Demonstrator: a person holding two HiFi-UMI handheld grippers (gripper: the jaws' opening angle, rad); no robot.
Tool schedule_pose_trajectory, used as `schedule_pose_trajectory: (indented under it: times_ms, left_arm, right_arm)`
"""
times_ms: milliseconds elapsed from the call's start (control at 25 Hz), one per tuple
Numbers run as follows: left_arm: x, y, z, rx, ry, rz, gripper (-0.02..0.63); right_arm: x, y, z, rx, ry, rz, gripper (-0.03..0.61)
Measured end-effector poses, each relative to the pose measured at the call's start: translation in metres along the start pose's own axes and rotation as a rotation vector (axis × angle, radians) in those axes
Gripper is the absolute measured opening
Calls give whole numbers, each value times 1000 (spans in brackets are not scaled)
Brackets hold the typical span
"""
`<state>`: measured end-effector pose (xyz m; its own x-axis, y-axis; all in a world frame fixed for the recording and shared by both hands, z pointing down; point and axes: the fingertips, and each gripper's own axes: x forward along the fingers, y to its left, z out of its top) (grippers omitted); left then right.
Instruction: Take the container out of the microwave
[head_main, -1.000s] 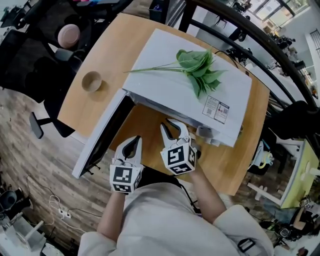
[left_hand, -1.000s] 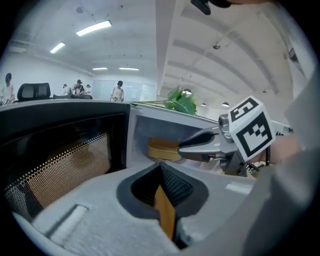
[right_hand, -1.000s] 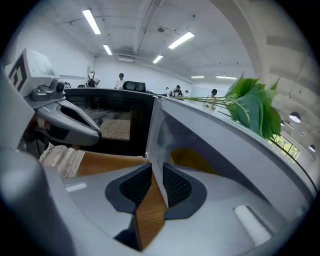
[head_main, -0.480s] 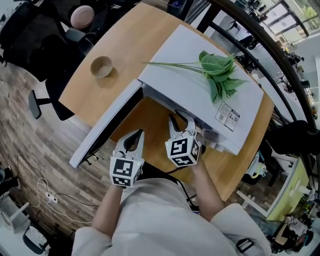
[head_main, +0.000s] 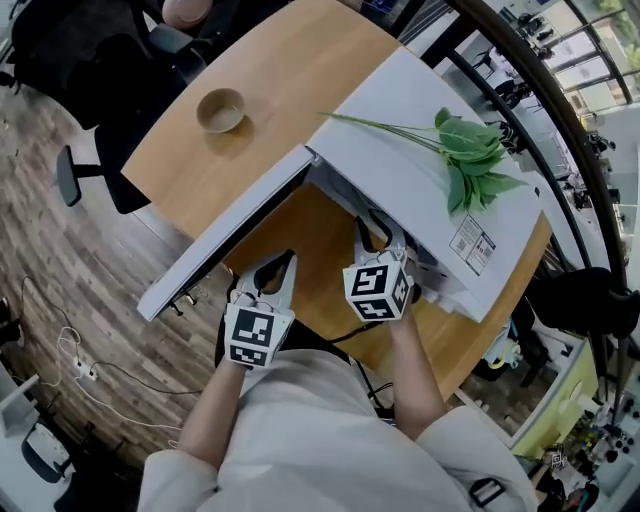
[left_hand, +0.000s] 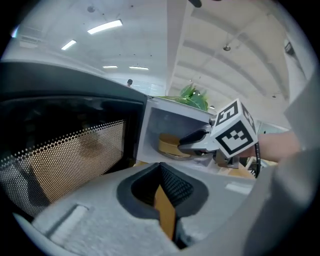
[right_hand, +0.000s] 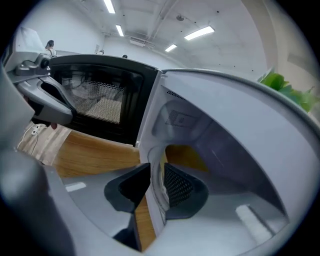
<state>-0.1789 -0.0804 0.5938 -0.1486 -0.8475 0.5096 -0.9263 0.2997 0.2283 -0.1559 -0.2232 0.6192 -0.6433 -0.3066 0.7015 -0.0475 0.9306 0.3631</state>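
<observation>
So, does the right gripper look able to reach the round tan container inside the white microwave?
Probably yes. The white microwave has its door wide open, the right gripper is at the cavity mouth with jaws slightly apart, and the round tan container sits just ahead of it with nothing between.

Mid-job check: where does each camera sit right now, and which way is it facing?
Head view: on the person's head, looking steeply down on the microwave, its open door, left gripper, right gripper and the forearms.
Left gripper view: on the left gripper outside the microwave, facing the cavity and container; own jaws together, right gripper visible ahead.
Right gripper view: at the cavity mouth, facing inward; own jaws slightly apart, left gripper at left edge.
Shared: both gripper views show the door and the cavity.
</observation>
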Motion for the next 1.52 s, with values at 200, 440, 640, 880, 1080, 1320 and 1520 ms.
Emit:
schedule_pose_trajectory:
  times_ms: [200, 440, 640, 880, 1080, 1320, 1520]
  left_arm:
    - [-4, 7, -6, -18, 2, 13, 3]
    - [-3, 13, -13, -29, 15, 28, 3]
    - [1, 15, -15, -23, 24, 22, 3]
    - [4, 14, -15, -17, 31, 11, 3]
    - [2, 15, -18, -21, 39, 9, 3]
    - [1, 17, -17, -23, 38, 9, 3]
    - [0, 19, -17, -37, 35, 12, 3]
  right_arm:
    - [14, -2, 1, -19, 18, -12, 106]
    - [32, -4, 6, -69, 34, -22, 107]
    - [40, -6, 11, -106, 39, -40, 109]
    - [54, -11, 16, -141, 45, -59, 110]
    - [68, -13, 14, -176, 79, -60, 110]
    - [80, -10, 8, -215, 138, -37, 110]
    - [87, -9, 7, -258, 156, -39, 109]
